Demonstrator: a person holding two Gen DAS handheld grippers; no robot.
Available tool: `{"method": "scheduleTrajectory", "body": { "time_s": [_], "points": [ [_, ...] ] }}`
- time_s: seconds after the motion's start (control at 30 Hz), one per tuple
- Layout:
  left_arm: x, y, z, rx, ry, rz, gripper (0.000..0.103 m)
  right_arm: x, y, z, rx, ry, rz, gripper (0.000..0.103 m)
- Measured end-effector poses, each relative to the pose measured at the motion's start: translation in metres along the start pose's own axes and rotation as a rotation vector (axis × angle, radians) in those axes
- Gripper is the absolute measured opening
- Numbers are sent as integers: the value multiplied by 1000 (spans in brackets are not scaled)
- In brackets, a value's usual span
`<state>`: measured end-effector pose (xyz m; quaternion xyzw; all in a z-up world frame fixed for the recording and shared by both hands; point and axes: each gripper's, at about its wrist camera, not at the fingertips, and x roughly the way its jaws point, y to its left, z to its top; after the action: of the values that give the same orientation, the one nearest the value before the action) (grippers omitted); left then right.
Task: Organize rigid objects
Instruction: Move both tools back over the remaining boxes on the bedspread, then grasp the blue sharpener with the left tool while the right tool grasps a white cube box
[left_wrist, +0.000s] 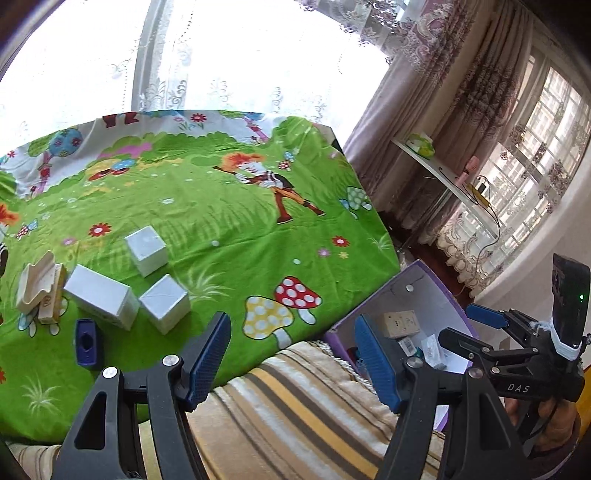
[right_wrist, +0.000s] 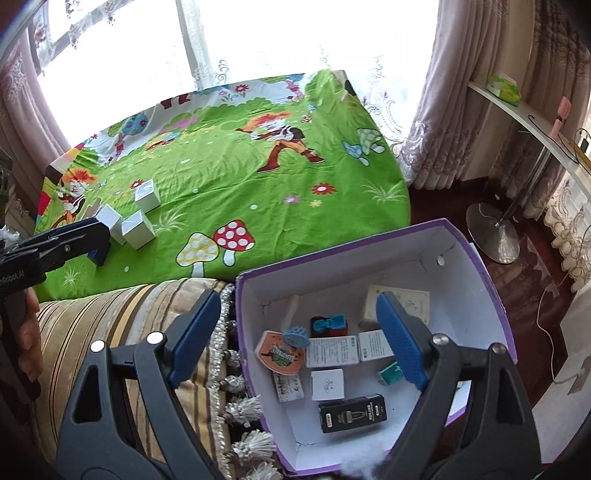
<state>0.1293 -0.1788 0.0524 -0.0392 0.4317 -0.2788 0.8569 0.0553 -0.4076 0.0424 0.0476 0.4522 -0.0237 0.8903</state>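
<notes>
The right gripper (right_wrist: 295, 339) stands spread and empty over the purple box (right_wrist: 476, 243) (small packages (right_wrist: 332, 352) litter its floor). The left gripper (left_wrist: 291, 362), likewise spread with nothing between its pads, hangs above a striped cushion (left_wrist: 303, 413). Farther off, white boxes (left_wrist: 101, 295) sit on the green cartoon cloth (left_wrist: 236, 221).

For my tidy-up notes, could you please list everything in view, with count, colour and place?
white boxes: three, white, on the green cloth.
blue case: one, dark blue, cloth's near edge.
cream holder: one, cream, beside the white boxes.
green cloth: one, cartoon print, over the table.
purple bin: one, purple outside, white inside, beside the striped cushion.
small packages: about ten, mixed, in the bin; black box nearest.
shelf: one, white, by the curtains.
left gripper: open, empty.
right gripper: open, empty, over the bin.
</notes>
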Motion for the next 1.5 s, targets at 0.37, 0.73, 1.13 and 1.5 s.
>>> {"method": "scheduleTrajectory", "body": {
  "time_s": [0.37, 0.73, 1.13, 1.5],
  "points": [
    [-11, 96, 6, -132, 21, 191, 70, 27, 71, 31, -106, 11, 90, 88],
    [18, 163, -13, -271, 150, 269, 51, 71, 151, 57, -249, 74, 150, 88],
    [53, 176, -23, -274, 248, 293, 32, 126, 204, 62, -376, 189, 165, 88],
    [34, 188, -30, -358, 156, 268, 31, 166, 224, 66, -398, 232, 161, 88]
  ]
}}
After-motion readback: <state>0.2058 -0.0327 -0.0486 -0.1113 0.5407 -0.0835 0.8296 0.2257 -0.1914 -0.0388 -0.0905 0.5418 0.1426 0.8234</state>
